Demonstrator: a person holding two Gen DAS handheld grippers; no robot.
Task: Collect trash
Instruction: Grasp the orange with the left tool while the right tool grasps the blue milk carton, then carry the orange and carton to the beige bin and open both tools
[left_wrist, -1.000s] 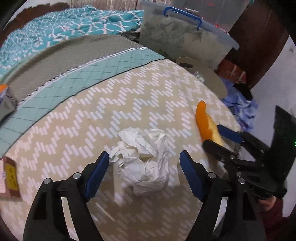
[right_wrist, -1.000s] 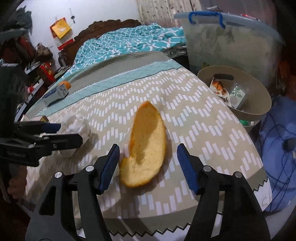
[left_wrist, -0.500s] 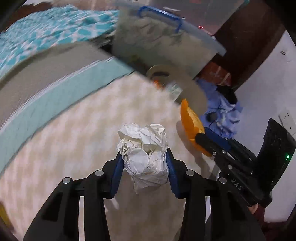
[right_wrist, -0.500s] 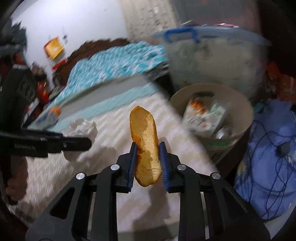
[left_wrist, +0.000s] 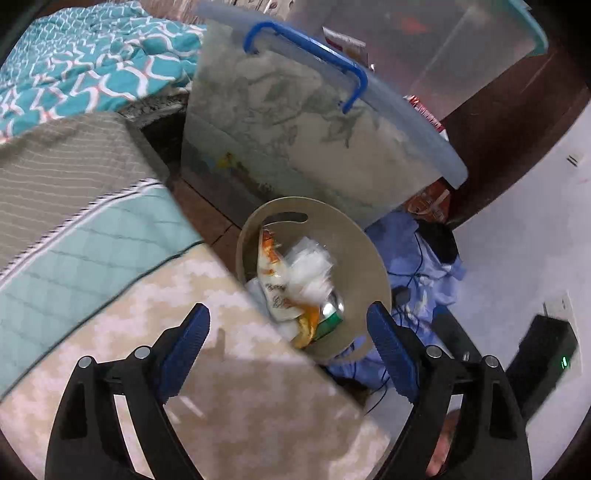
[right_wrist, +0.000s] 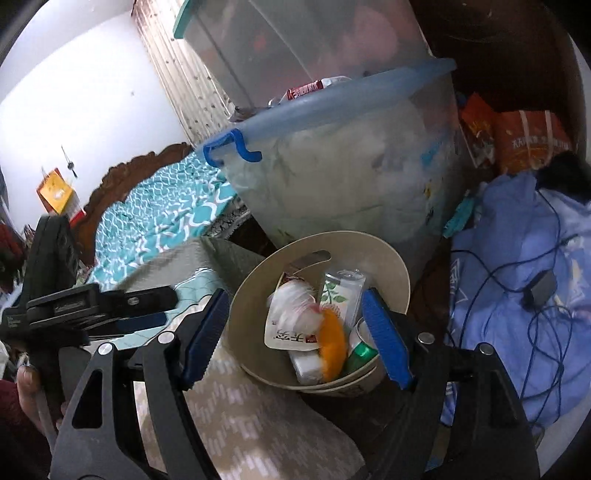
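Your way down into the beige bin (right_wrist: 399, 275) is open from above, its mouth unobstructed, though wrappers, crumpled paper (right_wrist: 295, 308) and an orange peel (right_wrist: 332, 349) fill its floor. The lidded storage tub (left_wrist: 306, 147) stands tight behind the bin and blocks you there. The bed edge (left_wrist: 236, 369) presses against its near side. To the right, blue cloth with tangled cables (right_wrist: 524, 295) crowds the floor.

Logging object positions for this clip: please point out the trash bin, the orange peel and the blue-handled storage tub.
trash bin (right_wrist: 397, 273): right wrist view, far rim.
orange peel (right_wrist: 332, 341): right wrist view, its middle.
blue-handled storage tub (left_wrist: 295, 147): left wrist view, front wall.
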